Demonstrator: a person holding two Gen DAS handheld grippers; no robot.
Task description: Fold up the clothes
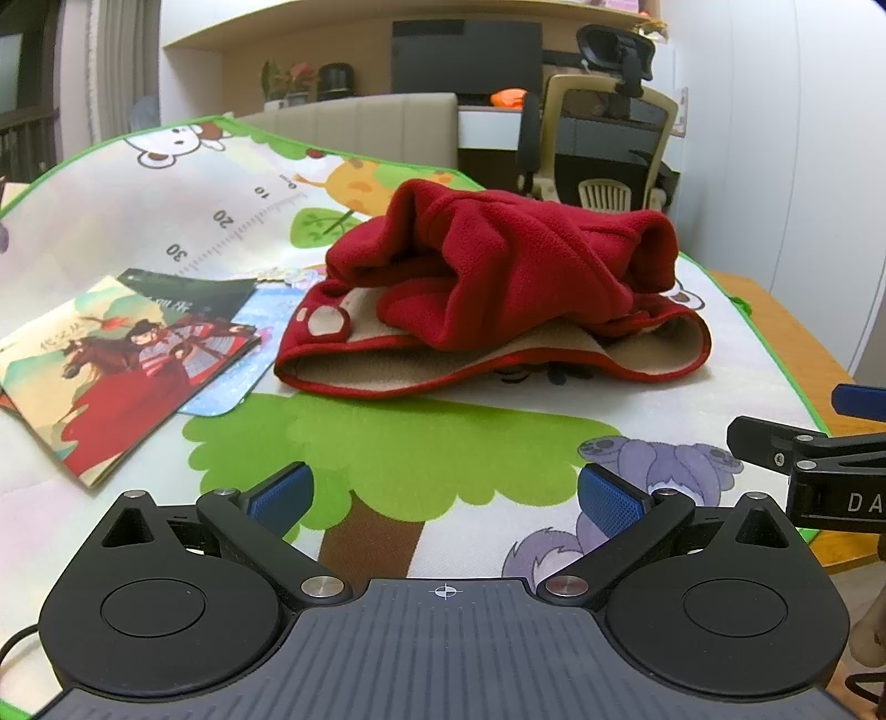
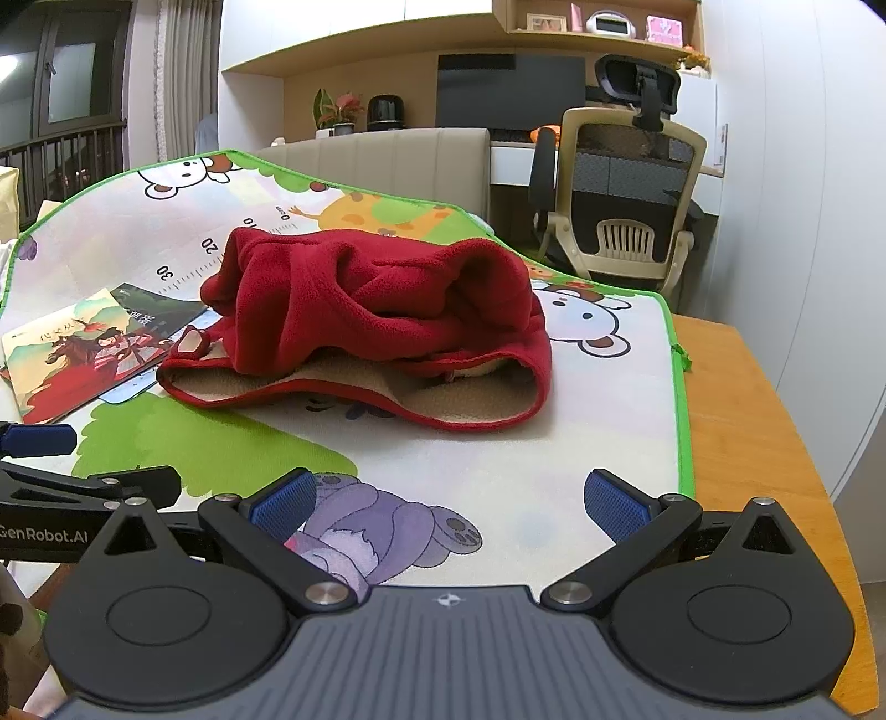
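Both claws, left claw [image 1: 440,493] and right claw [image 2: 448,501], hung spread and empty near the bunched red fleece garment [image 1: 498,288]; folding well likely needed it flattened on the mat [image 1: 387,443].

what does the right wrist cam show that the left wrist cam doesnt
Only the right wrist view shows the upper shelf with its clock and frames, the balcony door, and the bare wooden table edge running down the mat's side.

Only the left wrist view shows the picture books nearly whole, fanned beside the garment.

Both show the crumpled red fleece garment on the cartoon play mat, the office chair, and both grippers, left gripper and right gripper, open and apart from the cloth.
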